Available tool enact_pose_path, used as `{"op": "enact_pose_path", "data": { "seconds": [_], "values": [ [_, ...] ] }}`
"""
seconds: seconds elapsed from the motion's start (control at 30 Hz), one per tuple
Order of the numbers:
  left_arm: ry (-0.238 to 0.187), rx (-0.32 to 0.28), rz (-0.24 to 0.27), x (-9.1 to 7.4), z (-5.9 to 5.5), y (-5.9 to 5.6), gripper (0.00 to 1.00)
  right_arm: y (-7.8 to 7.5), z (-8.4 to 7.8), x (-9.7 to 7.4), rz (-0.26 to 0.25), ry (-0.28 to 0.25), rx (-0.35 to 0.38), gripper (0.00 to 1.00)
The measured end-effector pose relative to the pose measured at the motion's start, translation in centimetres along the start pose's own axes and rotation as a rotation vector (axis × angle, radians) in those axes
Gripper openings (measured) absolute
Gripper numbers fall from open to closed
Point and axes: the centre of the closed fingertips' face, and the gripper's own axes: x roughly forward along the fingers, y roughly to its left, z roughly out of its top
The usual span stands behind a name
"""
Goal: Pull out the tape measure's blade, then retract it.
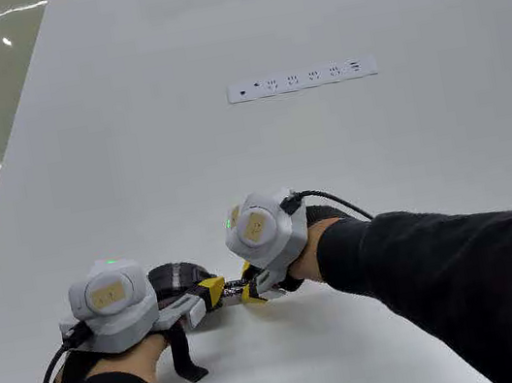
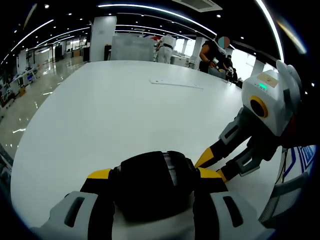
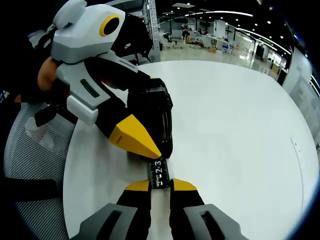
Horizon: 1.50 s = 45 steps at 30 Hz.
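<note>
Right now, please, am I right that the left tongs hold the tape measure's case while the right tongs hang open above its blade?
Not quite: the right tongs are shut on the blade, pinching it just outside the case, as the right gripper view shows. The left tongs do hold the case.

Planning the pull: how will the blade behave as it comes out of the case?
The blade looks thin and narrow: probably stiff over this short exposed stretch, likely to sag further out. Its smooth printed face may slip in the pinch of the right gripper. The case, clamped in the left gripper, probably won't slide.
</note>
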Motion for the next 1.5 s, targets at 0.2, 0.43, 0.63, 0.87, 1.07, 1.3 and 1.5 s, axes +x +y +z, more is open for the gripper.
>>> {"op": "enact_pose_path", "data": {
  "seconds": [0.2,0.43,0.63,0.87,1.07,1.3,1.5],
  "values": [
    [-0.002,0.000,0.002,0.0,0.0,0.1,0.58,0.0,0.2,0.0,0.003,-0.003,-0.001,0.09],
    [-0.002,-0.003,0.000,0.0,0.0,0.1,0.58,0.0,0.4,0.1,0.019,-0.021,0.039,0.08],
    [-0.003,-0.003,0.000,0.0,0.0,0.1,0.58,0.1,0.4,0.2,0.023,-0.028,0.029,0.08],
    [-0.003,-0.002,-0.001,-0.1,0.0,0.1,0.58,0.2,0.7,0.4,0.015,-0.033,0.015,0.08],
    [-0.003,-0.003,-0.002,-0.1,0.0,0.1,0.58,0.2,0.9,0.6,0.015,-0.034,0.003,0.08],
    [-0.002,0.000,-0.002,0.0,0.1,0.1,0.58,0.2,1.2,0.8,0.003,-0.030,-0.007,0.09],
    [-0.003,0.000,-0.003,0.0,0.1,0.1,0.58,0.2,1.3,0.9,0.002,-0.034,-0.004,0.09]
  ]
}}
